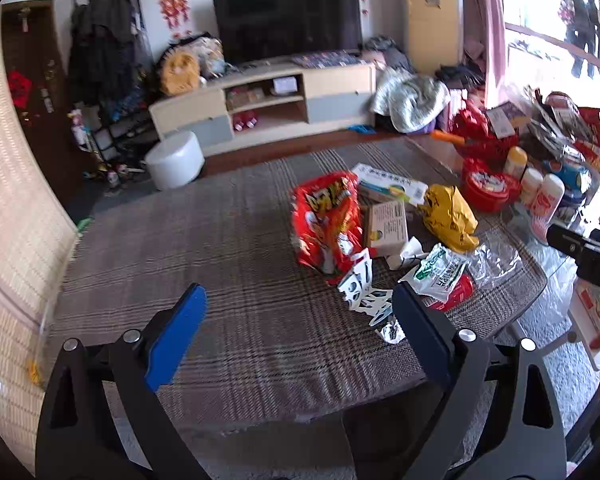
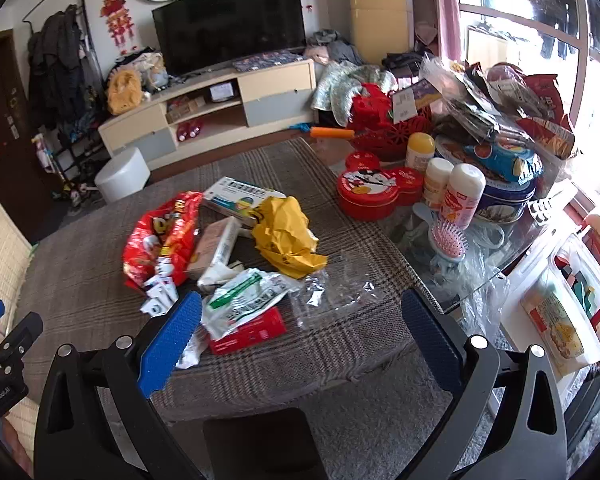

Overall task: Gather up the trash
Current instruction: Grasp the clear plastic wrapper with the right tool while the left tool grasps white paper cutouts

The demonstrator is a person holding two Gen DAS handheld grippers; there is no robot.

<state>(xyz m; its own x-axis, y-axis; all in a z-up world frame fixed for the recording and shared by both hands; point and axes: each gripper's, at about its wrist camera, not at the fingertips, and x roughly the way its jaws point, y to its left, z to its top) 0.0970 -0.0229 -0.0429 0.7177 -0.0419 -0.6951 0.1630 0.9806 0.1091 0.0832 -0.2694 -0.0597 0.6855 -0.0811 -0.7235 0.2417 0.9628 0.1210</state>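
Two hand-held grippers are up, both with blue-padded jaws spread wide and nothing between them: my left gripper (image 1: 298, 332) hangs over the near edge of the grey plaid-clothed table (image 1: 220, 280), my right gripper (image 2: 302, 336) over the near right part of the same cloth. No earlier view to compare, so I log state only. Trash sits in one loose heap at the table's middle, slightly right of the left gripper's line. Count, as far as I can separate pieces: one crumpled red snack bag (image 2: 160, 236) at the left of the heap; one crumpled yellow plastic bag (image 2: 288, 236) at its far right; one blue-and-white flat carton (image 2: 240, 198) at the far side; one brown cardboard box (image 1: 388, 226) between red bag and yellow bag; one white-and-green printed pouch (image 2: 244, 300) lying on one red flat packet (image 2: 252, 330), nearest the right gripper; one clear crinkled film (image 2: 336, 292) to the right; several small black-and-white paper scraps (image 1: 364, 288), number uncertain. Judgement on the step: approach, nothing grasped yet. I would take the nearest stiff piece first, the pouch on the red packet, coming in low and level so one pad slides under its edge. Film and scraps will likely slip; pinch those where they bunch. Keep clear of the red tin (image 2: 376, 192) and bottles at far right, which do not look like trash.
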